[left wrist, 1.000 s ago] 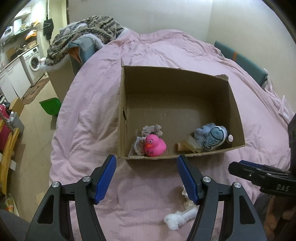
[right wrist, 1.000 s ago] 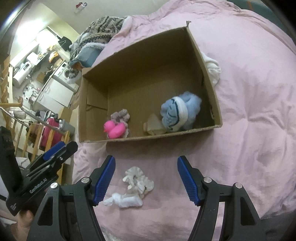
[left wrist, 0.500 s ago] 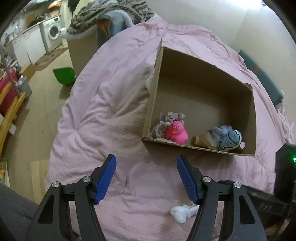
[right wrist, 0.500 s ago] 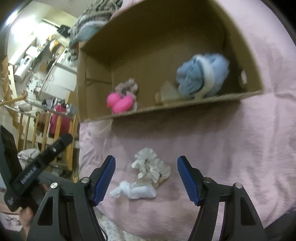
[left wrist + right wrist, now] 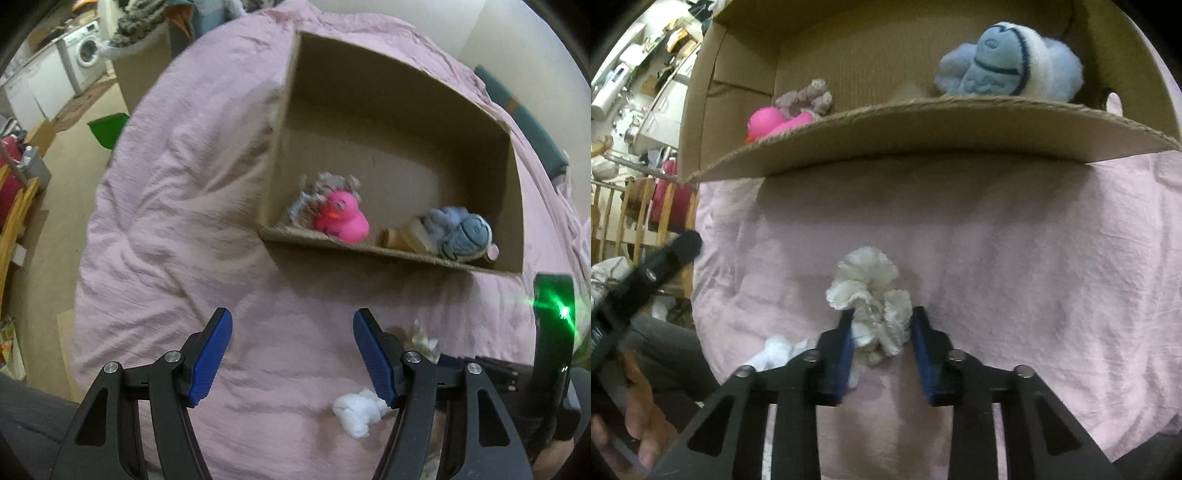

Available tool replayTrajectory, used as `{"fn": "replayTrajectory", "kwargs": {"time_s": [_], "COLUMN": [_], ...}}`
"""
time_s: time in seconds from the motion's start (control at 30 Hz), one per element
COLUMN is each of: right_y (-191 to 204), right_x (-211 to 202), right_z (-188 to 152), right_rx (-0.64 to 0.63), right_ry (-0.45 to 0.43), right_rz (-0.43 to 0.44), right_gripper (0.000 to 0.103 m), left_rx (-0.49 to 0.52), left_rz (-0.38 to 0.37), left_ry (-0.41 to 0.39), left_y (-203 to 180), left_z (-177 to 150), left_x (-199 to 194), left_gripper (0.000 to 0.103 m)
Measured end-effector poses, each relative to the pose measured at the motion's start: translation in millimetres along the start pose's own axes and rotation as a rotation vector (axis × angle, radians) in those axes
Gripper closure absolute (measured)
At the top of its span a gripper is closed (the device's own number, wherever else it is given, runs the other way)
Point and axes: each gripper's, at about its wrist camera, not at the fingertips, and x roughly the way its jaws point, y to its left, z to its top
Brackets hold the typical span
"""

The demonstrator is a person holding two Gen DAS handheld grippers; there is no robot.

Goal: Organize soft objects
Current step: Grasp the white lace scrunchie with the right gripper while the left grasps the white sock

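Since the frame one second earlier, the right tongs [image 5: 881,345] have dropped from a raised, wide stance to the bedcover and narrowed around the cream ruffled scrunchie [image 5: 871,295], while the left tongs [image 5: 291,354] have swung left of the box and remain wide, holding nothing.

Nearest, in the right wrist view, the scrunchie lies on the pink bedcover [image 5: 1015,277] with its near end between the two blue pads [image 5: 846,343]; both pads appear to touch the fabric, though whether the grip is firm cannot be told. At 8 o'clock of the scrunchie, just beside it, lies a white cloth wad [image 5: 775,352], untouched.

Farther, at 12 o'clock, stands the cardboard box [image 5: 923,122], open-topped. Inside it, along the near wall, sit a pink rubber duck [image 5: 341,218] touching a grey-brown scrunchie [image 5: 332,182] at its 11 o'clock, a tan item [image 5: 404,236] that is too blurred to identify, and a blue fish plush [image 5: 458,234] toward the box's right end.

Judged progress: well over halfway. Four items appear boxed; two remain on the bed, one of them now being grasped. Lifting the scrunchie over the near wall and then collecting the white wad would seem to remain.
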Motion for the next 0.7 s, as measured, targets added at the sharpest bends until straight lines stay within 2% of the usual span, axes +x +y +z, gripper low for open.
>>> {"fn": "replayTrajectory", "kwargs": {"time_s": [0.23,0.4,0.53,0.63,0.7], "right_y": [-10,-28,-35,-35,-33], "right_x": [-29,-51,-54,-53,-53], "right_z": [1,0,-2,2,3], "right_rx": [0.044,0.109,0.143,0.141,0.133], "right_ry": [-0.113,-0.196,-0.199,-0.197,-0.197], "right_rz": [-0.001,-0.023,-0.028,-0.025,-0.020], "right_gripper": [0.080,0.080,0.080,0.080,0.080], "left_rx": [0.049,0.111,0.176,0.200,0.198], "left_rz": [-0.033,-0.109,-0.151,-0.147,-0.127], "left_ry": [0.081,0.220,0.247,0.275,0.263], "left_y": [-11,-31,-49,-58,-58], "left_z": [-10,-33,-46,-53,-53], "left_x": [15,32,34,39,43], "left_gripper": [0.038,0.038,0.038,0.039,0.049]}}
